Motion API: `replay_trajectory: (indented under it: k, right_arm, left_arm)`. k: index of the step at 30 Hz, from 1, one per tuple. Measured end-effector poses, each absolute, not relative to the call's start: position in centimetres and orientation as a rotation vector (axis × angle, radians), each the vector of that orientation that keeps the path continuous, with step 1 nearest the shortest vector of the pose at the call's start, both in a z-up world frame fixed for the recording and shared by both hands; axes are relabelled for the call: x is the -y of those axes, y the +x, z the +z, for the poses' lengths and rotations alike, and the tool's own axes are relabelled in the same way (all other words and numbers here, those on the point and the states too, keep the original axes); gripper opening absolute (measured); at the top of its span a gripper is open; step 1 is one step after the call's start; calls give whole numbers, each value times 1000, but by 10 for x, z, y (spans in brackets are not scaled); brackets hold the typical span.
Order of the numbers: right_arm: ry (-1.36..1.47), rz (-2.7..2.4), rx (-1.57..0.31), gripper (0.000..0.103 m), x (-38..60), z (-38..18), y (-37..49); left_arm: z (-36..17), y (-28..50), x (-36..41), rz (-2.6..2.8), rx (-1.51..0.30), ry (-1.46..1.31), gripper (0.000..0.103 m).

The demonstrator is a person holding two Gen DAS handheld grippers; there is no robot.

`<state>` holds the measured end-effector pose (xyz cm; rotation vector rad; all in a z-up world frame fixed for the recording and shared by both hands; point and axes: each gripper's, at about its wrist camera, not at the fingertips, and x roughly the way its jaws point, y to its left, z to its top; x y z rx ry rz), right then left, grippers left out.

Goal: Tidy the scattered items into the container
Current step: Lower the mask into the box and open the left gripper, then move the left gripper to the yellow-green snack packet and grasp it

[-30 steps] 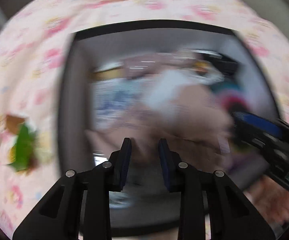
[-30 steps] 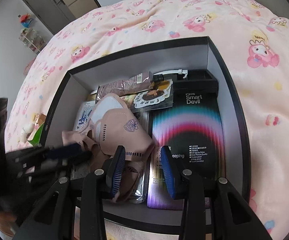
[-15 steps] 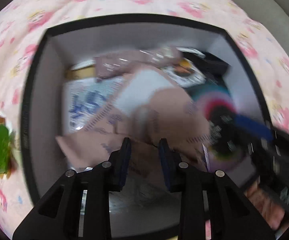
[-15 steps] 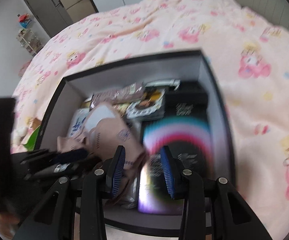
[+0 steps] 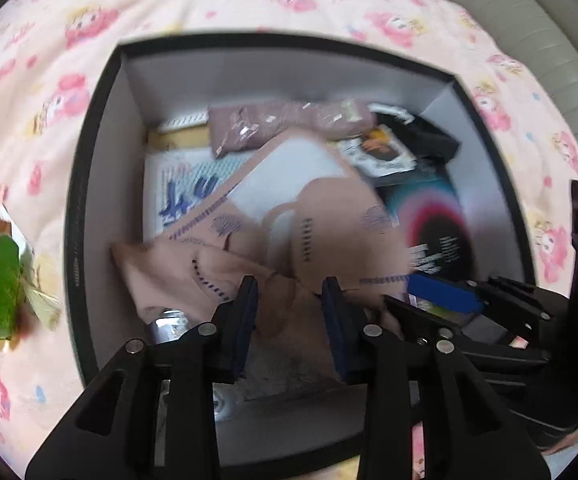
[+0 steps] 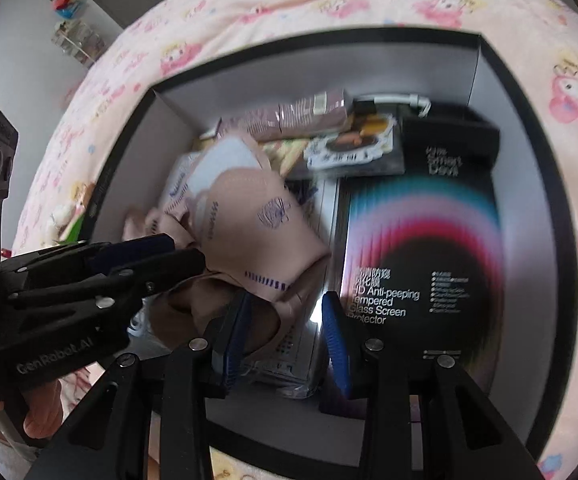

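A black box (image 5: 89, 184) with grey inner walls lies on the pink bed cover; it also shows in the right wrist view (image 6: 529, 92). Inside lie pink face masks (image 5: 309, 216), also seen from the right wrist (image 6: 257, 224), a mauve packet (image 5: 285, 120), a black screen-protector pack (image 6: 421, 248) and other flat packs. My left gripper (image 5: 289, 312) is open over the masks at the box's near edge. My right gripper (image 6: 285, 332) is open and empty just above the masks. A green-and-brown wrapped item (image 5: 3, 280) lies on the cover left of the box.
The pink cartoon-print bed cover (image 6: 329, 4) surrounds the box. A grey wardrobe and a small shelf stand far off at the top left of the right wrist view. The right gripper's body (image 5: 529, 320) sits close beside the left one.
Both grippers have moved in lower over the near part of the box. The masks have shifted a little. Jaw gaps look unchanged.
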<state>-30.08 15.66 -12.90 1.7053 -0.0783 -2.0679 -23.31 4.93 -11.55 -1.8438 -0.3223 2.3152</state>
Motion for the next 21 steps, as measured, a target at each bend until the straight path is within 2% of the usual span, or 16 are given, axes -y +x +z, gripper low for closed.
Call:
replay_trajectory:
  k: [2, 5, 7, 13, 18, 21]
  right_arm:
    - [1726, -2056, 96, 33, -156, -132, -301]
    - [1696, -2094, 45, 33, -153, -128, -299]
    - [1688, -2120, 29, 33, -152, -127, -298]
    - [1563, -2230, 76, 33, -160, -93, -279]
    - [1373, -2359, 66, 33, -162, -49, -246]
    - [1296, -2415, 83, 33, -172, -31, -229]
  left_arm:
    - [-117, -236, -42, 2315, 380, -1844, 33]
    - [-111, -227, -35, 2425, 289, -1882, 30]
    - [-107, -223, -35, 2426, 305, -1857, 32]
    - [-70, -193, -39, 2510, 302, -1596, 33]
    - [-33, -160, -43, 2566, 294, -1400, 39]
    - [-19, -139, -47, 2587, 302, -1307, 50]
